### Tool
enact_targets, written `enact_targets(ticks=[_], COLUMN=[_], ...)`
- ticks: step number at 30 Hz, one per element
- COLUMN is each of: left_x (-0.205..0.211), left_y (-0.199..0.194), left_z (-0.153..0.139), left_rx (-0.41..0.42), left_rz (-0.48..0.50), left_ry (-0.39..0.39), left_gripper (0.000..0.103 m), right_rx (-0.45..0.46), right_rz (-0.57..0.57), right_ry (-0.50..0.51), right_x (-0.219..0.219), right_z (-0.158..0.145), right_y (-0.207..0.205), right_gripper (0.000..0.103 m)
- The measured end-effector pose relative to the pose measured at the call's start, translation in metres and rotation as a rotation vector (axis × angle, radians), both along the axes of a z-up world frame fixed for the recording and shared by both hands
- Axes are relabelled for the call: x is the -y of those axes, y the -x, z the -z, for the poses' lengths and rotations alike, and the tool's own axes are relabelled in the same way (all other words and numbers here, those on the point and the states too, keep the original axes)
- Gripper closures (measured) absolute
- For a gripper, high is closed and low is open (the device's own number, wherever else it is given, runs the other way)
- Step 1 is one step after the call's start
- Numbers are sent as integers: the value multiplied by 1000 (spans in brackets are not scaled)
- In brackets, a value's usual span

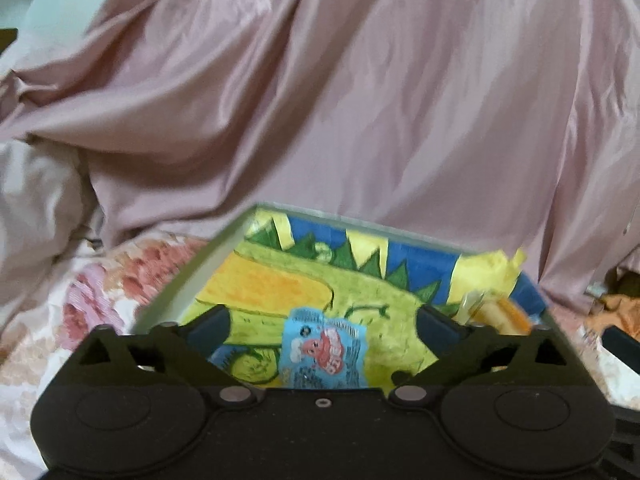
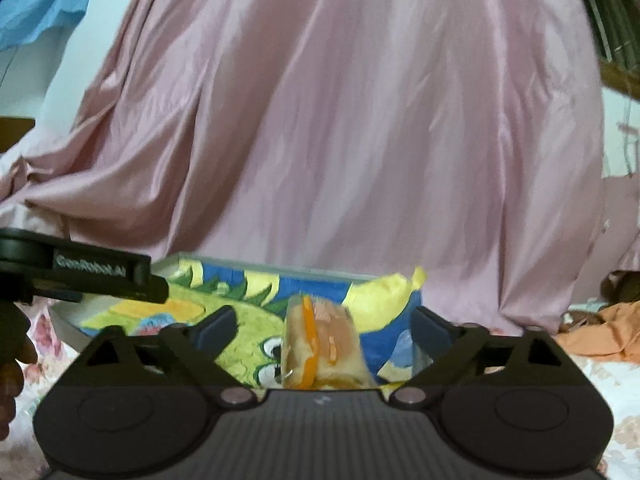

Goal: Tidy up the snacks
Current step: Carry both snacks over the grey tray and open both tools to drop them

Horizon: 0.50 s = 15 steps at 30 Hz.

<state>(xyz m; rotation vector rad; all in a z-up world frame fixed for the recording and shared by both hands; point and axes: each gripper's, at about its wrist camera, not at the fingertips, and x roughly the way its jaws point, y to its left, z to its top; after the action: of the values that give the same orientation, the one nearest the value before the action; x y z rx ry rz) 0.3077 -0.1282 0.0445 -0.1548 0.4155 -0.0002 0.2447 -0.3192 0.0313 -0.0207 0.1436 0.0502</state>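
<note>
Left wrist view has my left gripper (image 1: 322, 320) with its jaws spread wide and nothing between them, poised over a shallow white-rimmed box (image 1: 176, 292) whose floor is lined with a green, yellow and blue cartoon dinosaur print. A small light-blue snack sachet with a red cartoon figure (image 1: 324, 350) lies flat on the box floor near its front edge, between my open fingers but apart from both. Toward the box's right side I see a clear-wrapped pale bun with orange stripes (image 1: 502, 312), blurred. The box sits on a floral pink-and-white bedsheet (image 1: 100, 288), with draped shiny pink fabric (image 1: 320, 100) behind it.

On the right wrist view, my right gripper (image 2: 322, 326) is likewise wide apart, gripping nothing; the wrapped bun (image 2: 320, 344) lies in the box (image 2: 64, 324) midway between the fingers, and I cannot tell whether it touches either. My left gripper (image 2: 156, 284) reaches in over the box's left edge, and a hand (image 2: 12, 364) shows at the far left.
</note>
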Motion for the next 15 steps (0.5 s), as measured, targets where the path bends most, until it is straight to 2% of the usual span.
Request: enact_targets(ticks=[7,15], left_x=[-7,-19], left_y=[44,106], left_z=[-27,-35], left_rx=[68,80], left_rz=[11,31], left_ry=[-1,14], left_gripper=[1,1], right_rx=[68,66], right_rz=[30,39], right_ry=[-42,-76], right_x=[1,-1], right_z=[-15,-18], right_y=[38,95], right_gripper=[0,0])
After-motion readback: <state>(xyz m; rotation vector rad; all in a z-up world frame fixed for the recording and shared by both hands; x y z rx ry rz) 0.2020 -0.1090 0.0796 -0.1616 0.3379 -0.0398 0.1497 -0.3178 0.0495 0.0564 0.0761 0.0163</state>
